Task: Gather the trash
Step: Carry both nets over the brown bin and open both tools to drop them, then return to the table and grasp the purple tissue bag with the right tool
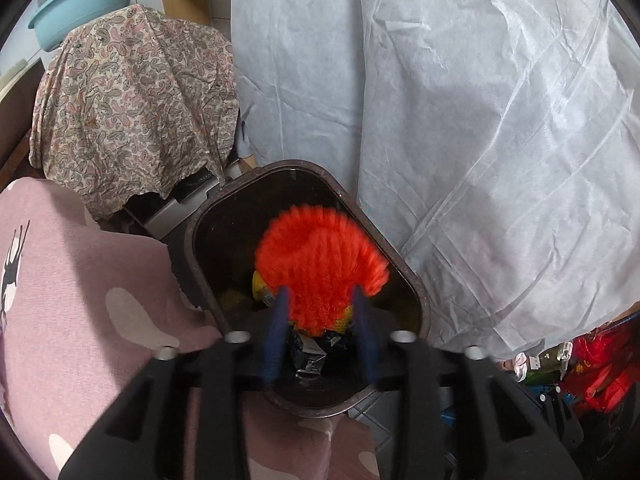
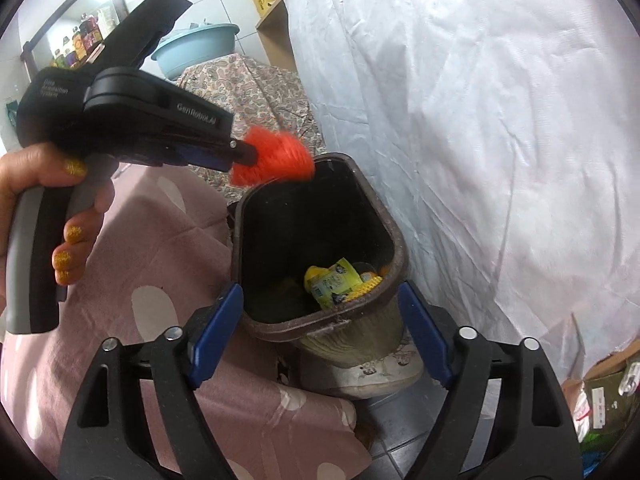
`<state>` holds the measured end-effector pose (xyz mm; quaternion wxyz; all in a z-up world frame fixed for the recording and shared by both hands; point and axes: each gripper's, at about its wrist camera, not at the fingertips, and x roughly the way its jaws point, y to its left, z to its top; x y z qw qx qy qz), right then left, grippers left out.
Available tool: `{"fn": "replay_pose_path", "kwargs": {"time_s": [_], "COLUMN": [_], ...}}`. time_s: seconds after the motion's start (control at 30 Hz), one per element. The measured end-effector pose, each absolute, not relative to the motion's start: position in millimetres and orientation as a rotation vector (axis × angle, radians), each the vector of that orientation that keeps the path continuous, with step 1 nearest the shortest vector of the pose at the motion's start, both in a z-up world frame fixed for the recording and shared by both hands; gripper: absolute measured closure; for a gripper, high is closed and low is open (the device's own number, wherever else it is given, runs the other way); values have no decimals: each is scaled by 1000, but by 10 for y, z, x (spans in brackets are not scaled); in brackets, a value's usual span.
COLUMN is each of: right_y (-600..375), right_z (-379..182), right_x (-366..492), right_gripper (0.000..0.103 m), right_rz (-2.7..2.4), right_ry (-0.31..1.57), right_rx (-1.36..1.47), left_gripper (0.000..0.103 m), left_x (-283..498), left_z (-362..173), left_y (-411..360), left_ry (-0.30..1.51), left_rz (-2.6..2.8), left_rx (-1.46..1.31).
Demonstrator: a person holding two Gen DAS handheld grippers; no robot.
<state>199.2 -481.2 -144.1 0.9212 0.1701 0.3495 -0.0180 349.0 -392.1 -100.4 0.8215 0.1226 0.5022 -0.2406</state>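
A fuzzy orange mesh ball (image 1: 320, 264) sits between the blue fingers of my left gripper (image 1: 320, 296), over the mouth of a dark brown bin (image 1: 208, 216). The fingers stand apart and the ball is blurred, so it looks loose. In the right wrist view the orange mesh ball (image 2: 276, 156) hangs at the tip of the left gripper (image 2: 244, 152), just above the far rim of the bin (image 2: 396, 240). A yellow packet (image 2: 336, 280) and other wrappers lie inside. My right gripper (image 2: 320, 292) is wide open, its fingers either side of the bin's near rim, holding nothing.
A pink spotted cloth (image 1: 80, 280) covers the surface left of the bin. A paisley cloth (image 1: 132, 100) and a blue basin (image 1: 84, 4) lie behind. A white sheet (image 1: 480, 120) drapes the right. Red clutter (image 1: 596, 368) and a cardboard box (image 2: 600, 392) sit on the floor.
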Motion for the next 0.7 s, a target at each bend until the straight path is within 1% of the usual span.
{"fn": "replay_pose_path", "kwargs": {"time_s": [0.07,0.23,0.3,0.37,0.47,0.7], "right_y": [-4801,-4782,-4769,-4738,-4704,-4532], "right_z": [-1427,-1392,-1379,-1362,-1335,-1211], "right_x": [1951,1867,1831,1818,1799,1777], "right_gripper": [21,21,20,20,20,20], "right_rz": [-51,-68,-60,-52,-45,-11], "right_ry": [718,711,709,713,710,696], "right_rx": [334,307,304,295,286,260], "left_gripper": [46,42,37,35,33,30], "left_x": [3450,3263,3157,3058,2902,2649], "left_z": [-953,-761,-666,-586,-460,-276], "left_y": [-3906,-3798,-3720,-3636,-3478,-3110], "left_ry": [1042,967,924,889,838,799], "left_rz": [-518,-562,-574,-586,-599,-618], "left_rx": [248,242,243,246,260,211]}}
